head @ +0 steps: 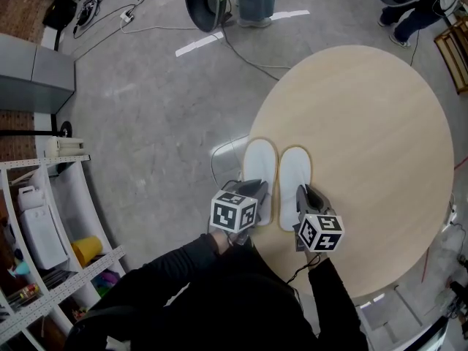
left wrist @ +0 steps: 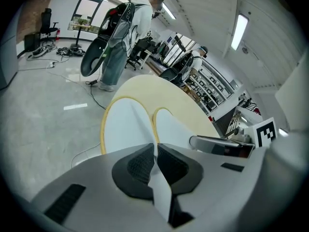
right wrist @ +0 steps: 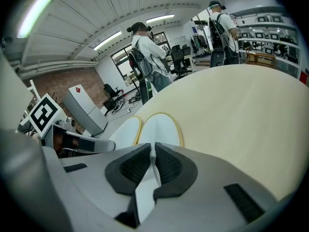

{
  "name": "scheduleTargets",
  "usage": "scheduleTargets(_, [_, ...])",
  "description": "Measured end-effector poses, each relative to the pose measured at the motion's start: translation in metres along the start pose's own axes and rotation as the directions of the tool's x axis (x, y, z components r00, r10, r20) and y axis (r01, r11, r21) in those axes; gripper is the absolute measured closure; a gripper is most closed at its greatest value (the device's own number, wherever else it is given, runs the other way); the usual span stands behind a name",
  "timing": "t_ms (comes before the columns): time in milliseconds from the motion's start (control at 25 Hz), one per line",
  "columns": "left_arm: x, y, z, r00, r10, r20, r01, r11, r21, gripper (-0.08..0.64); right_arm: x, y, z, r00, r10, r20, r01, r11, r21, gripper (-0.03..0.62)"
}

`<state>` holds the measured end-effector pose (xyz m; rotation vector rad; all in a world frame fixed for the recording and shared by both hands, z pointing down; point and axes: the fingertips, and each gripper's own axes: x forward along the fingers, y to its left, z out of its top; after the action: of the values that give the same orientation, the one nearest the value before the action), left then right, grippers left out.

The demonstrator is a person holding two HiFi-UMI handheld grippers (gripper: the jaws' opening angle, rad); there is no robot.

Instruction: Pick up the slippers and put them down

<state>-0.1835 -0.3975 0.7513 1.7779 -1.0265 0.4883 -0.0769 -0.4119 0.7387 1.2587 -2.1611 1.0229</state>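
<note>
Left slipper (head: 259, 168): lying flat at the rim of the table (head: 380, 123), toe pointing away from me, just beside its mate.
Right slipper (head: 294, 175): lying flat too, a little further in on the tabletop, lined up with the left one.
Left gripper (left wrist: 156, 151): my jaws are closing to a narrow slit, with the thin white heel end of the left slipper caught between the pads.
Right gripper (right wrist: 152, 154): I am doing the same here, jaws narrowing onto the heel end of the right slipper, and white fabric is showing between the pads.
How they are likely handling: I am judging them light, soft and floppy, more cloth than shoe. With only the heel gripped, each toe is probably going to droop as I lift.
Where I am taking hold: at the heel edge, mid-width. That seems sound, since the material is thin enough for a near-shut pinch.
Risk I am watching: the smooth fabric is thin and could be sliding out of a shallow bite, so I am wanting a deep pinch and a slow, level lift on both sides.
</note>
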Motion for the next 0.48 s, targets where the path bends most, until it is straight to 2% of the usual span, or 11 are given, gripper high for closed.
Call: scheduleTargets(480, [-0.019, -0.014, 0.005, 1.0, -0.006, 0.019, 0.006, 0.999, 0.045, 0.52, -0.032, -0.001, 0.017, 0.995, -0.025, 0.094, 0.019, 0.998, 0.063, 0.555])
